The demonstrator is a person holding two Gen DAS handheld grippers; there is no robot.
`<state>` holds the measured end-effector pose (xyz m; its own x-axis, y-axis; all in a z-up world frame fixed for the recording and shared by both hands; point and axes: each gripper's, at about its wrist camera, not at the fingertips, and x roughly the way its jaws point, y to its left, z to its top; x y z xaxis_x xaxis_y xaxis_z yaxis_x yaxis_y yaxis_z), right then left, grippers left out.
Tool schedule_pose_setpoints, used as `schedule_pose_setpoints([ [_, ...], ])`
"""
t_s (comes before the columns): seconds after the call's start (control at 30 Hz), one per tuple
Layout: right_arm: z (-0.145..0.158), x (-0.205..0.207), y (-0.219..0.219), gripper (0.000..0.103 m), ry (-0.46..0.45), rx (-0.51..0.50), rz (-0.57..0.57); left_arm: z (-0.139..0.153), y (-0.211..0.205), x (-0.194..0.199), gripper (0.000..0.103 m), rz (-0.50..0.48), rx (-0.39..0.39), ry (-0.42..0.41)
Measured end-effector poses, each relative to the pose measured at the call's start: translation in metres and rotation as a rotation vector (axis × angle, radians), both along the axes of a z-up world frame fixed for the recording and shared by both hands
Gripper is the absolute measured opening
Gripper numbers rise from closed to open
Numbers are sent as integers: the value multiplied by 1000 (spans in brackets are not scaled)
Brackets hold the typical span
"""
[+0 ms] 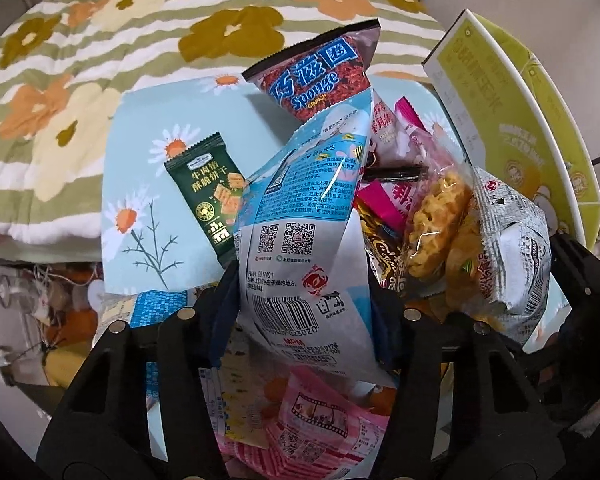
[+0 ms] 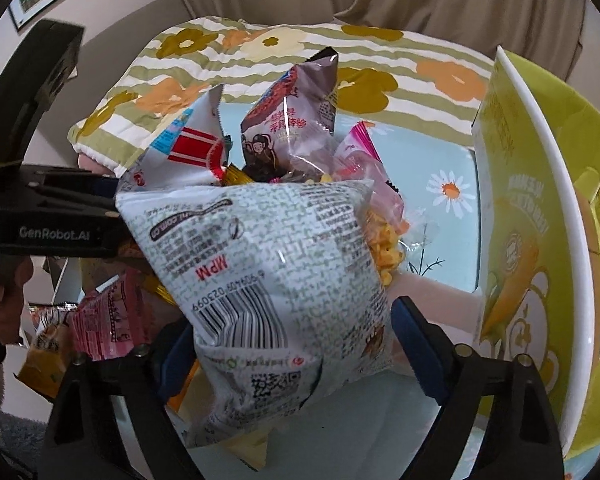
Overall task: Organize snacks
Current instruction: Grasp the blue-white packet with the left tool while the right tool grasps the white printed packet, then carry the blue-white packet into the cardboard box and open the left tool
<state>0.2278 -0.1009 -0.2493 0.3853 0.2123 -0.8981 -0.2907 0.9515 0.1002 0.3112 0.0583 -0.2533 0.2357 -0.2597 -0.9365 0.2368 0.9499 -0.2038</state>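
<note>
My left gripper point(image 1: 304, 312) is shut on a light-blue and white snack bag point(image 1: 304, 216), held upright above the pile; the bag also shows in the right wrist view point(image 2: 188, 148). My right gripper point(image 2: 292, 336) is shut on a grey newsprint-patterned snack bag point(image 2: 268, 264), which also shows in the left wrist view point(image 1: 508, 240). Behind stand a purple Sponge bag point(image 1: 320, 76), pink packets point(image 1: 404, 136) and a clear bag of yellow waffle crisps point(image 1: 432, 220). A dark green cracker packet point(image 1: 212, 196) lies flat on the light-blue daisy cloth point(image 1: 140, 184).
A yellow-green carton with a white rim point(image 2: 540, 220) stands at the right, close to the pile. A floral striped quilt point(image 1: 100, 60) lies behind the cloth. Pink film-strip packets point(image 1: 320, 420) lie below my left gripper. The left gripper's body point(image 2: 52, 216) sits at the left.
</note>
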Motion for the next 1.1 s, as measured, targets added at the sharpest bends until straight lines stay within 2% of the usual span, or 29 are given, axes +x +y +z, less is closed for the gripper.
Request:
schedule_pose_setpoints([
  [0.07,0,0,0,86,4,9,-7,5,2,0,51,1,-10,-9],
  [0.13,0,-1,0,75,8,9,-9,9,4,-1,51,5,-16,-18],
  [0.23,2,-3,0,66,10,14,-7,17,7,-1,51,11,-29,-32],
  [0.43,19,-9,-3,64,-30,31,-7,33,9,-4,51,27,-41,-68],
  [0.73,85,-15,-33,64,-135,155,-14,85,-1,-18,51,90,-49,-174],
  [0.93,135,-21,-81,64,-223,186,9,135,-39,-30,51,139,-53,-287],
  [1.1,160,-20,-129,64,-260,167,3,173,-94,-34,51,134,-80,-365],
])
